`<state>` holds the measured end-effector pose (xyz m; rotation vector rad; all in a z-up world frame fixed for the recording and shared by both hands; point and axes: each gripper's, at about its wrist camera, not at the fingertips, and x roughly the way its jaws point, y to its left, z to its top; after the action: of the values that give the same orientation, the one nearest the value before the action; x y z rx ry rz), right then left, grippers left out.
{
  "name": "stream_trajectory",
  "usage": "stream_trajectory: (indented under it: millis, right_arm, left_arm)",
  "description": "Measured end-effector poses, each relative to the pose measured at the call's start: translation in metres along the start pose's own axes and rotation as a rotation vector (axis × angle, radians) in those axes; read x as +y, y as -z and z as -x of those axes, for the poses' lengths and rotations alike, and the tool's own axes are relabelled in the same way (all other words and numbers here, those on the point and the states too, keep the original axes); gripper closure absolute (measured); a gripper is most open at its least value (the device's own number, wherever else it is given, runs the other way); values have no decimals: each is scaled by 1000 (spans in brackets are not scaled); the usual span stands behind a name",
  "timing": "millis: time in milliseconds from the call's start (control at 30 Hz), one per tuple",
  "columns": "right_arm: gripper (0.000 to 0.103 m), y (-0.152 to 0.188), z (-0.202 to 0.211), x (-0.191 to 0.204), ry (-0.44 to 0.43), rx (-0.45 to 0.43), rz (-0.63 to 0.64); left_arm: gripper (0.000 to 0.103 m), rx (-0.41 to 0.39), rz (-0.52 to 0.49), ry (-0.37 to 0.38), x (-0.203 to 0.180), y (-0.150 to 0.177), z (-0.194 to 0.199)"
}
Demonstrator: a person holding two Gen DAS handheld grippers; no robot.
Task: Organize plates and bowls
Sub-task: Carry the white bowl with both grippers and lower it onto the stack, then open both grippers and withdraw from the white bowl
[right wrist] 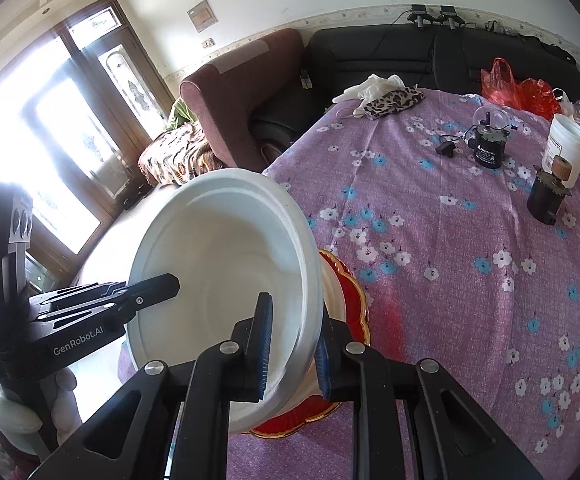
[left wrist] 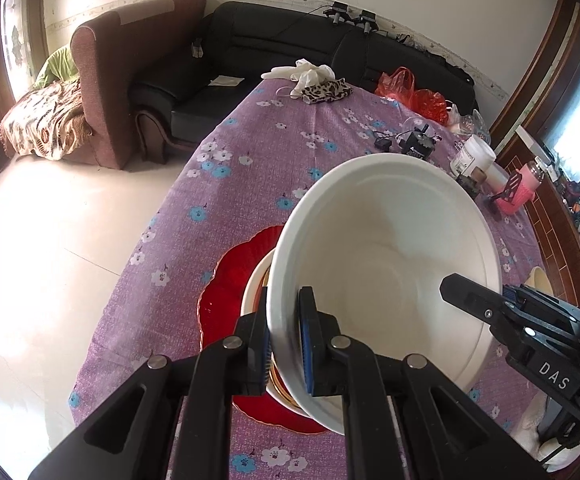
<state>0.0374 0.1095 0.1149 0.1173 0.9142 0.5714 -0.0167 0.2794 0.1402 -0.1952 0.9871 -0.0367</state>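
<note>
**Operator:** Above the near edge of the purple-clothed table, left to right: my left gripper has its jaws clamped on the rim of the big white bowl, one pad inside the wall and one outside. My right gripper straddles the opposite rim the same way, jaws closed down on the wall as far as I can tell. The bowl hangs tilted between them.

**Observer:** And what sits under it?

**Operator:** A red scalloped plate on the cloth, with a cream gold-trimmed bowl standing on it. The white bowl is directly over that pair; whether it already touches the cream one I cannot tell, since its own wall hides the contact.

**Observer:** How will it handle?

**Operator:** I judge it stiff and glossy, ceramic or hard melamine, so slippery under rubber pads and, if ceramic, liable to chip against the bowl beneath. It is wide, so one grip at the rim would let it swing; two opposed rim grips suit it. I would level it first, then lower it straight.

**Observer:** Anything further right?

**Operator:** Well apart, near the far right edge: a small black motor, a white jar and a red plastic bag, all out of the way.
</note>
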Motion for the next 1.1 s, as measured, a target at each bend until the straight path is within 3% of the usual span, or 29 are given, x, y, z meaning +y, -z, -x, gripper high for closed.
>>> stream_trajectory:
  millis: [100,167,400,467,533,567,800,1100]
  right_arm:
    - [77,1,-2,3,1,2,9]
    - [69,1,-2,4,-4,3,11]
    - [62,2,0,15,11,-17,44]
    - [59,2,1,17,18,-28,52]
    - [50,1,2,20,36,-42,63]
    - [46,1,3,22,43,-52,70]
    - [43,1,7,23,64,-84,78]
    - [37,2,16,15,83,-127,54]
  left_arm:
    - [92,1,-2,-8,1,0,-2]
    - [92,4,-2,-6,1,1,-2]
    - [88,-20,-21,-48,-1,4,2]
    - [82,-41,-27,-74,-2,5,5]
    - [60,-64,-32,-98,-2,5,9]
    - [56,-79,-32,-106,-2,6,11]
    - [52,-142,-52,-152,-4,11,26]
    - [29,-286,-80,-262,-18,22,52]
